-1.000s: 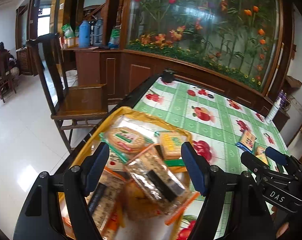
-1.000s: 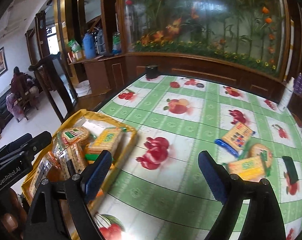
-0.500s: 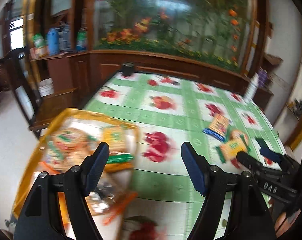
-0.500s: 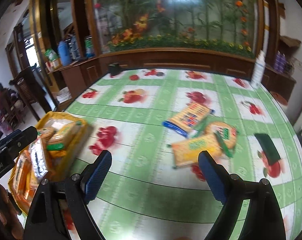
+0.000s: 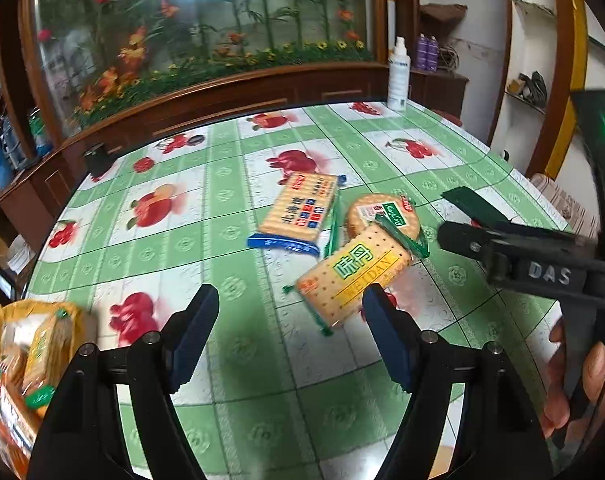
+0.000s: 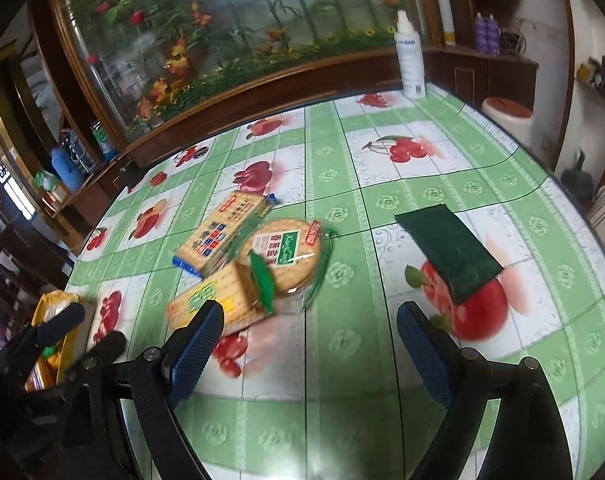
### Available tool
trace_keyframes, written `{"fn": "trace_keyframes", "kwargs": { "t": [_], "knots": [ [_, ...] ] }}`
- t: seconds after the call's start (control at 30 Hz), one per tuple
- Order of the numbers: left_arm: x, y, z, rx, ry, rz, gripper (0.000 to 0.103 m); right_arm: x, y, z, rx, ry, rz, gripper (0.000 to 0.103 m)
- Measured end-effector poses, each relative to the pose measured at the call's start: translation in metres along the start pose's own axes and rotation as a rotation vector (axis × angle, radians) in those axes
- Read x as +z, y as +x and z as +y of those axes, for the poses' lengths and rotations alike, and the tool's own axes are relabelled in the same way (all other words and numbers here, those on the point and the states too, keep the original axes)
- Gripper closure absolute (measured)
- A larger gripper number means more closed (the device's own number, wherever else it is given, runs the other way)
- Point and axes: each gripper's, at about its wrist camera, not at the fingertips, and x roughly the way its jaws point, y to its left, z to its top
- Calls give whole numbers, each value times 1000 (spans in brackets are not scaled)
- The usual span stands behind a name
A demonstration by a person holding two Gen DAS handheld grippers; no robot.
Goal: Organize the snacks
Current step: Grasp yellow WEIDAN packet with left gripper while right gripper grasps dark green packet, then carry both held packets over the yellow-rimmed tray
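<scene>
Hovering over counter [image 5: 230, 240] — left gripper [image 5: 290, 336] and right gripper [image 6: 306, 344] both released, empty; yellow cracker pack [image 5: 354, 276] overlaps round biscuit pack [image 6: 290, 256].

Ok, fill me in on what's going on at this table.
A person holding two grippers is sorting snacks. Both the left gripper and right gripper are open and empty, above the fruit-print tablecloth. Several packs already sit in the yellow tray at the left. Loose on the cloth: a rectangular cracker pack, a round biscuit pack, a blue-edged cracker pack and a dark green packet.
</scene>
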Motion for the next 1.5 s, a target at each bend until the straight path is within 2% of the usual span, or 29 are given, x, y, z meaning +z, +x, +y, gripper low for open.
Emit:
{"fn": "trace_keyframes", "kwargs": {
  "t": [0.1, 0.2, 0.3, 0.43, 0.63, 0.73, 0.9, 0.93, 0.97, 1.03, 1.07, 1.13, 1.2, 1.5],
  "knots": [
    [0, 8, 3, -15, -1, 11, 29, 7, 14, 0, 25, 3, 25, 14],
    [1, 19, -1, -67, 23, 38, 29, 14, 21, -2, 44, 23, 35, 14],
    [3, 28, -15, -111, 110, 49, 29, 22, 24, -10, 40, 19, 39, 13],
    [9, 42, -33, -101, 205, 59, 29, 27, 19, -42, -43, 45, 28, 13],
    [15, 67, -45, -127, 236, 102, 29, 23, 21, -86, -116, 76, 67, 13],
    [12, 77, -52, -116, 260, 125, 28, 21, 26, -99, -139, 74, 88, 13],
    [15, 84, -48, -178, 186, 150, 28, 22, 31, -96, -163, 15, 97, 12],
    [15, 84, -48, -179, 178, 150, 31, 22, 32, -95, -174, 0, 99, 12],
    [14, 84, -48, -180, 177, 147, 39, 22, 34, -92, -186, -18, 103, 13],
    [14, 82, -49, -183, 175, 147, 43, 21, 38, -86, -202, -51, 111, 13],
    [13, 82, -50, -177, 174, 145, 44, 20, 39, -83, -213, -69, 113, 14],
    [14, 82, -50, -175, 169, 145, 47, 18, 40, -78, -248, -103, 110, 23],
    [14, 82, -50, -170, 162, 143, 48, 18, 38, -75, -257, -110, 101, 49],
    [8, 72, -52, -155, 140, 135, 54, 11, 20, -77, -200, -64, 78, 51]
  ]
}}
